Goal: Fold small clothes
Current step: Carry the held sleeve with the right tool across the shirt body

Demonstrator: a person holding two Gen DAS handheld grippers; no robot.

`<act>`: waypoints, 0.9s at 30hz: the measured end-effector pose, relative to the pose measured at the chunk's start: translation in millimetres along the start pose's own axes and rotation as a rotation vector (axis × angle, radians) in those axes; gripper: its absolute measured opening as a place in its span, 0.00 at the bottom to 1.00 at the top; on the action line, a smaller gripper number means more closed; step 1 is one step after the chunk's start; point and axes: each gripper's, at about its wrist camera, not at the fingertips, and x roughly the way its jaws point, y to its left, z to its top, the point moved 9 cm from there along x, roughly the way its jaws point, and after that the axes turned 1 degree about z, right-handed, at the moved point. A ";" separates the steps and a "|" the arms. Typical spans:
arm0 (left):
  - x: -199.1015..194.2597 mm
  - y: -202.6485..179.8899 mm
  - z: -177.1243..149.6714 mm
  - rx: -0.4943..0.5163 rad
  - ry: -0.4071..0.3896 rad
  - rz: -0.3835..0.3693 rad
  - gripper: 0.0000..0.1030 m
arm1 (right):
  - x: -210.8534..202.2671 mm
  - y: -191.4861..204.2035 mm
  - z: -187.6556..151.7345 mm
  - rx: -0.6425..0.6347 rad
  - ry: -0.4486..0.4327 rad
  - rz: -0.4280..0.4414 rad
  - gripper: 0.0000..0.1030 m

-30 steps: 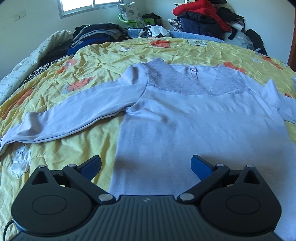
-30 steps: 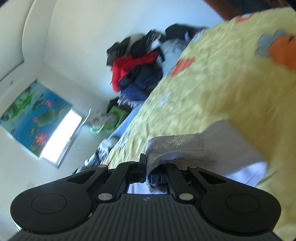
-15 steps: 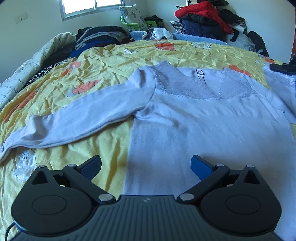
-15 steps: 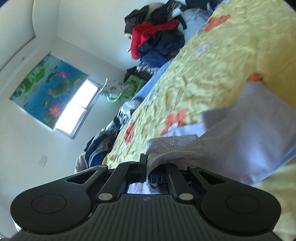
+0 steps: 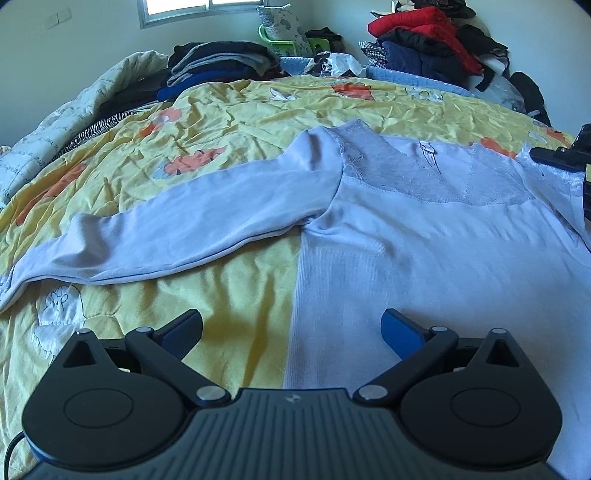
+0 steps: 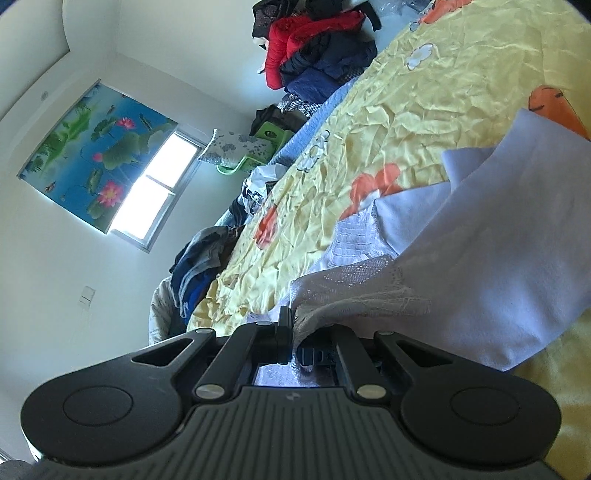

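A yellow bedspread (image 5: 229,122) printed with orange and white flowers covers the whole bed, badly creased, and everything else sits on or around it. Spread over its near half is the pale lavender long-sleeved top (image 5: 424,258), lying flat with its neckline toward the far edge of the bedspread; a lace yoke (image 5: 399,173) runs across the chest. One sleeve (image 5: 192,229) stretches out flat across the bedspread toward its left side, the cuff reaching the edge of the left wrist view. The opposite sleeve (image 6: 517,258) is lifted off the bedspread and drawn in over the body of the top.

Beyond the far edge of the bedspread a heap of clothes with a red jacket (image 5: 417,22) on top stands in the right corner, and a stack of folded dark garments (image 5: 218,59) lies toward the left corner. Between them a green plastic stool (image 5: 295,42) holds a patterned cushion. A pale quilt (image 5: 66,122) is bunched along the bedspread's left side. On the wall above hangs a lotus-pond roller blind (image 6: 96,155) half drawn over the window (image 6: 155,192).

The left gripper (image 5: 291,328) hovers over the hem end of the top, its blue pads spread wide with nothing between them, one over the bedspread and one over the fabric. The right gripper (image 6: 291,325) is clenched tight on the lace cuff (image 6: 351,291) of the raised sleeve, the cloth bunching out from between its fingers.
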 end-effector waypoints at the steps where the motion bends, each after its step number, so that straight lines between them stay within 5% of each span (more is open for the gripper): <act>1: 0.2 0.2 0.1 0.002 -0.001 0.000 1.00 | 1.8 -0.6 0.3 -0.001 0.001 -0.003 0.07; 27: 8.2 39.3 1.4 -0.069 -0.011 0.027 1.00 | 55.2 43.5 -32.9 -0.081 0.068 -0.020 0.07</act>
